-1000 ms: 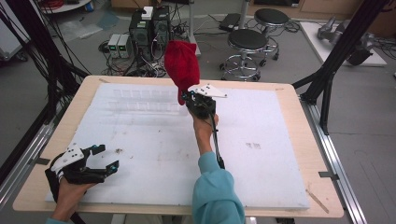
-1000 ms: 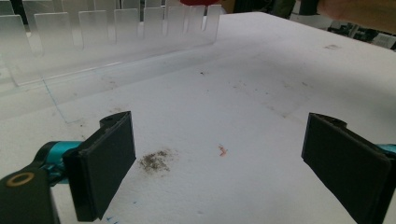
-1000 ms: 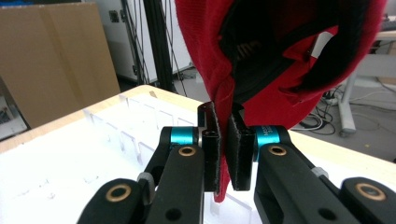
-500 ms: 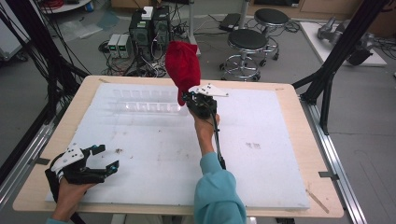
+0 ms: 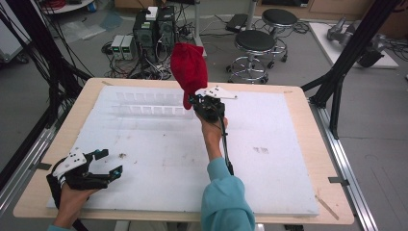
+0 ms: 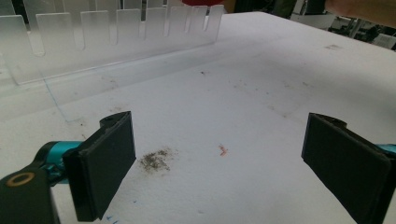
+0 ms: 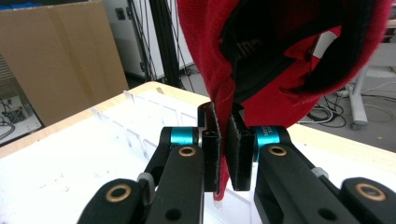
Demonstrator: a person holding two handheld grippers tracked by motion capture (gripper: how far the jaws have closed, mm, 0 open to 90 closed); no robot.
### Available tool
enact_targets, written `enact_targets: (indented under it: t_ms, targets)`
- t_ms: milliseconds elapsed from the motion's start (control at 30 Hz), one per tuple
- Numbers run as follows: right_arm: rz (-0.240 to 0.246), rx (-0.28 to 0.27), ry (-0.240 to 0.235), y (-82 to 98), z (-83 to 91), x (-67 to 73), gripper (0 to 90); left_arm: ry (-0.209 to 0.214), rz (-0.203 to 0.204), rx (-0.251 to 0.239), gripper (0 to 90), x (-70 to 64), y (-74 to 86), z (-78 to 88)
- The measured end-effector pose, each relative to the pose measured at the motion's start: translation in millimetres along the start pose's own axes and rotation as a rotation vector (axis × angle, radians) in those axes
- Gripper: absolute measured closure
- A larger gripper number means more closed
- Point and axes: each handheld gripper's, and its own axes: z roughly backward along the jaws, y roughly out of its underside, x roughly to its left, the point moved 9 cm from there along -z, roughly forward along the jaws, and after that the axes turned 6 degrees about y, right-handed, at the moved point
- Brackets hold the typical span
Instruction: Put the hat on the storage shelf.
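A red cap [image 5: 189, 71] is held up above the far middle of the white board [image 5: 288, 192], upright and off the surface. My right gripper [image 5: 198, 101] is shut on its lower edge. In the right gripper view the cap [image 7: 280, 56] rises from between the two closed pads, its dark lining showing. A clear acrylic slotted rack [image 5: 146, 103] stands on the board just left of the cap; its row of slots [image 6: 116, 32] also shows in the left gripper view. My left gripper [image 5: 108, 161] rests at the near left corner, open, with nothing between its pads [image 6: 105, 165].
The board lies on a wooden table [image 5: 308, 103]. Small dirt specks [image 6: 156, 159] mark the board in front of the left gripper. Beyond the far edge stand stools [image 5: 255, 45] and electronics boxes [image 5: 154, 29]. Black frame posts [image 5: 346, 62] flank the table.
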Motion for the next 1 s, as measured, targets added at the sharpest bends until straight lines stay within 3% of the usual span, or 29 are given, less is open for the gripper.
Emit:
enact_targets:
  t_ms: [67,200,400,567,667,933,1000]
  targets:
    - [0.001,-0.001,-0.010,-0.9,0.7,1.8,85.8,-0.001,-0.001,0.001,10.1,0.1,0.1,0.0]
    - [0.037,0.047,0.003,6.8,-3.4,3.0,85.8,-0.001,-0.004,-0.001,10.1,-0.2,-0.1,0.0]
    - [0.055,0.029,0.006,7.1,-7.8,4.9,85.8,0.000,0.000,-0.004,10.1,-0.2,-0.2,0.1]
    - [0.022,0.044,0.002,11.6,-9.3,0.3,85.7,0.000,0.000,-0.005,10.1,-0.2,-0.2,0.2]
    - [0.035,0.073,0.005,17.8,-13.8,2.5,85.7,0.001,-0.004,-0.004,10.1,-0.3,-0.1,0.3]
    - [0.011,0.095,0.000,21.5,-12.6,1.7,84.6,0.000,-0.003,-0.008,10.1,-0.6,-0.3,0.6]
    - [0.012,0.108,0.010,24.0,-11.0,-0.1,76.7,0.000,-0.005,-0.012,10.2,-0.7,-0.5,1.0]
